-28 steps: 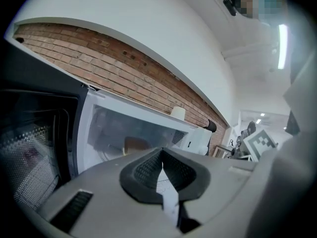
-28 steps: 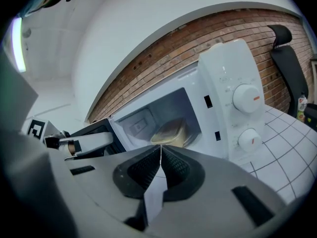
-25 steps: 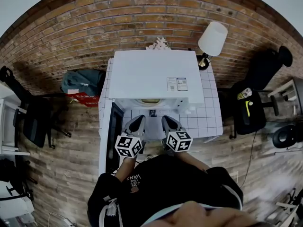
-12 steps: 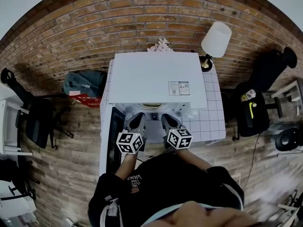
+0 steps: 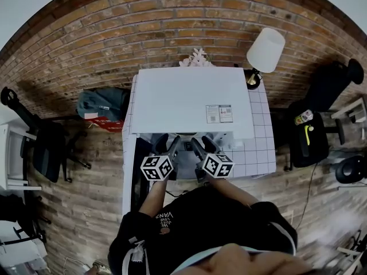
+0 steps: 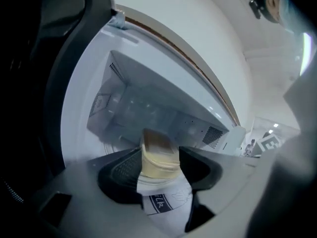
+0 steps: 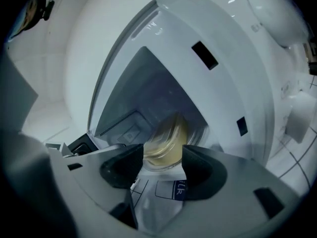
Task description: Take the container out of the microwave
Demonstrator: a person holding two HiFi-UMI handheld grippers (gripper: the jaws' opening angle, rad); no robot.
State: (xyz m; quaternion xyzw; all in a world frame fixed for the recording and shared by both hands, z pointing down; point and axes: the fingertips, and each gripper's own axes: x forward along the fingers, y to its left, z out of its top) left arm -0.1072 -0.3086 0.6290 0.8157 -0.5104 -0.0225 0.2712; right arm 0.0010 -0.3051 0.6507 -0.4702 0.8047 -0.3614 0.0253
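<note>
A white microwave [image 5: 189,96] stands on a white tiled table [image 5: 259,153], its dark door [image 5: 139,176] swung open to the left. Inside the cavity sits a clear round container [image 6: 158,155] [image 7: 166,145] with pale yellow contents; the microwave's top hides it in the head view. My left gripper [image 5: 168,144] [image 6: 160,167] and right gripper [image 5: 201,144] [image 7: 162,166] point side by side into the opening. Both have just been opening their jaws, and the pads press on nothing. The container shows in the gap of each, farther in. A white sheet with blue print [image 6: 161,202] [image 7: 173,190] lies below the jaws.
A lamp with a white shade [image 5: 265,50] stands at the table's back right corner. A brick wall runs behind. A black chair [image 5: 312,136] is at the right; a grey bag [image 5: 100,102] and another chair [image 5: 40,148] are at the left.
Both grippers have moved forward to the microwave's opening and a little down. Their jaws, shut in the earlier frames, now stand apart.
</note>
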